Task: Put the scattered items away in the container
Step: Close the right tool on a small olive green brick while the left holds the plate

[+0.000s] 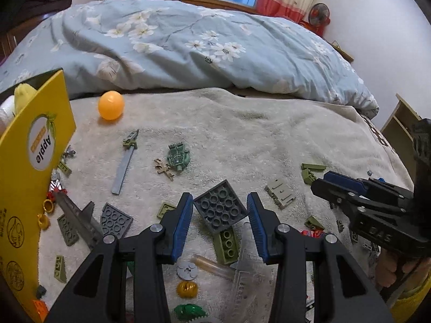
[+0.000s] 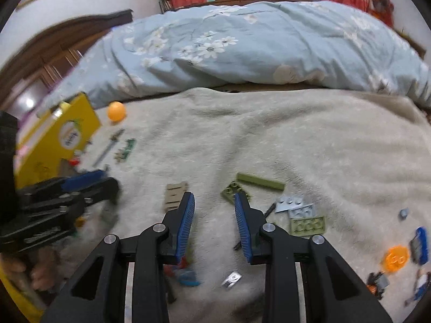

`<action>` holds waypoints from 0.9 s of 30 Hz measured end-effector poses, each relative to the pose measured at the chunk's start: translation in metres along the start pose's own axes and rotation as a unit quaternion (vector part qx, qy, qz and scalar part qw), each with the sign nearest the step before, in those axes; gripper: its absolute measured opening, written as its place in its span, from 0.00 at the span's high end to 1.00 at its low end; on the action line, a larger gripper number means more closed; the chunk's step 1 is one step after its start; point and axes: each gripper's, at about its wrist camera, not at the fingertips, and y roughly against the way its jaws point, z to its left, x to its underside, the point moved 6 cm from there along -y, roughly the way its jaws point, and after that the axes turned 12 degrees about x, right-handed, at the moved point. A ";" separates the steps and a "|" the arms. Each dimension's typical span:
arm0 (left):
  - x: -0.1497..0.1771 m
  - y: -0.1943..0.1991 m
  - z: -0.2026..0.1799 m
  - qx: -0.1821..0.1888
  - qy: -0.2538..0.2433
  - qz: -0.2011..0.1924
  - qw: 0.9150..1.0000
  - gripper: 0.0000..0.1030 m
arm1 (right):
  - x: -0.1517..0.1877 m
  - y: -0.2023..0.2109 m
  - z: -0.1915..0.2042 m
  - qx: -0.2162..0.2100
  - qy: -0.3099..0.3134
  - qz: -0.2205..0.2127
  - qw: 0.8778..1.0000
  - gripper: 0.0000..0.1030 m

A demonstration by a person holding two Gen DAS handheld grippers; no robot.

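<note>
The yellow cardboard box printed "Apple" (image 1: 29, 167) is standing at the left edge of the beige fleece blanket (image 1: 242, 134), holding a yellow plush toy (image 1: 23, 95) that is showing above its rim. Scattered building-brick pieces are lying across the blanket, among them a long grey toy sword (image 1: 125, 162) lying with its olive hilt toward the orange ball (image 1: 111, 105) beyond it. The left gripper (image 1: 220, 202) is hovering with jaws apart over a dark grey square studded plate (image 1: 220, 210), gripping nothing, while the right gripper (image 2: 214, 202) is likewise standing parted and empty beside an olive brick (image 2: 235, 191).

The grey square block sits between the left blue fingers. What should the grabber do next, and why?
Probably squeeze shut on the grey square block. It lies loose on the blanket between the left gripper pads, which don't seem to press it yet. Then carry it to the yellow box.
</note>
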 end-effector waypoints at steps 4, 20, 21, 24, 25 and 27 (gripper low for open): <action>0.001 0.001 -0.005 -0.012 -0.016 -0.003 1.000 0.60 | -0.004 -0.010 -0.003 0.026 0.000 0.012 1.000 0.69; 0.003 0.001 -0.002 -0.014 -0.012 0.000 1.000 0.60 | 0.005 -0.032 -0.008 0.048 -0.014 0.032 0.998 0.67; 0.003 0.001 -0.002 -0.014 -0.012 0.000 1.000 0.60 | 0.004 -0.032 -0.009 0.043 -0.022 0.032 0.998 0.67; 0.003 0.001 -0.002 -0.014 -0.012 0.001 1.000 0.60 | 0.003 -0.033 -0.009 0.042 -0.028 0.031 0.998 0.67; 0.003 0.001 -0.002 -0.014 -0.012 0.000 1.000 0.60 | 0.003 -0.033 -0.008 0.044 -0.025 0.030 0.998 0.67; 0.003 0.001 -0.002 -0.014 -0.012 0.001 1.000 0.60 | 0.004 -0.032 -0.007 0.046 -0.022 0.027 0.998 0.67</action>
